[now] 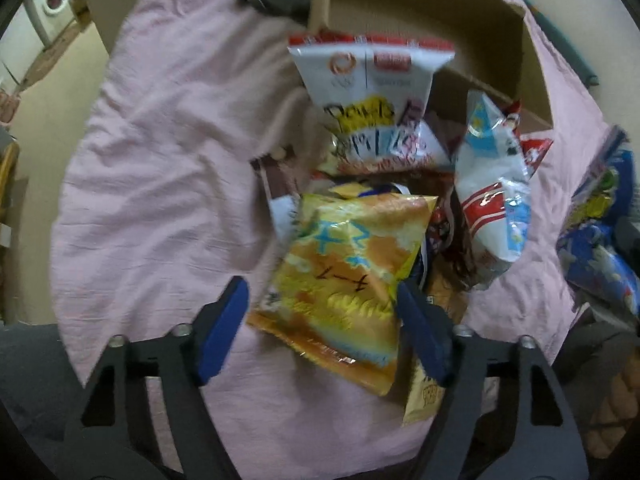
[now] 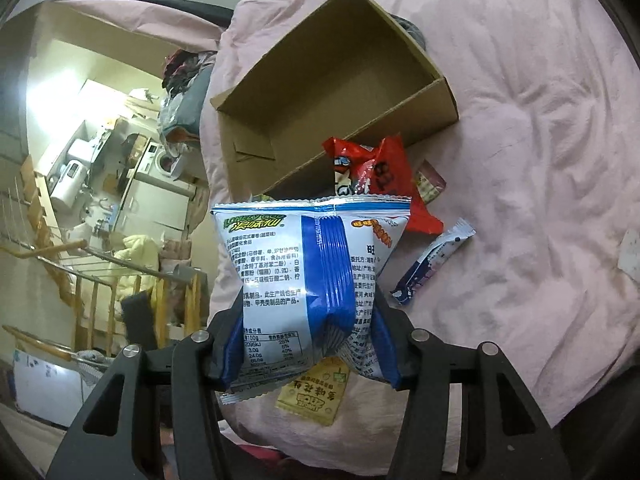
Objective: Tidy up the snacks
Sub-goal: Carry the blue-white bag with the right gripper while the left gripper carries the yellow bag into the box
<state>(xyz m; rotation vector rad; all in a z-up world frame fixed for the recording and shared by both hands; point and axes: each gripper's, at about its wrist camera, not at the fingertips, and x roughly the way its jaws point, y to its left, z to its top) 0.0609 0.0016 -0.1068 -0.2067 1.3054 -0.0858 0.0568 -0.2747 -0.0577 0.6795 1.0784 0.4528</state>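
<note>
A pile of snack bags lies on a pink bedsheet [image 1: 160, 140] in front of a brown cardboard box [image 1: 480, 20]. My left gripper [image 1: 320, 284] points down over a yellow-orange snack bag [image 1: 348, 248] on top of the pile. The bag lies between the blue pads [image 1: 224, 328], uncrumpled, with sheet showing along its left edge. My right gripper [image 2: 306, 320] is shut on a blue and white snack bag [image 2: 296, 264], pinched at its lower half and lifted off the sheet. The box [image 2: 340, 92] is open and looks empty.
A white bag with a red top [image 1: 372, 76] leans at the box, and a white and light-blue bag [image 1: 492, 184] sits beside it. A red bag [image 2: 384, 176], a small stick packet [image 2: 432, 268] and a yellow sachet [image 2: 316, 396] lie loose. The bed's edge drops off at the left [image 2: 208, 200].
</note>
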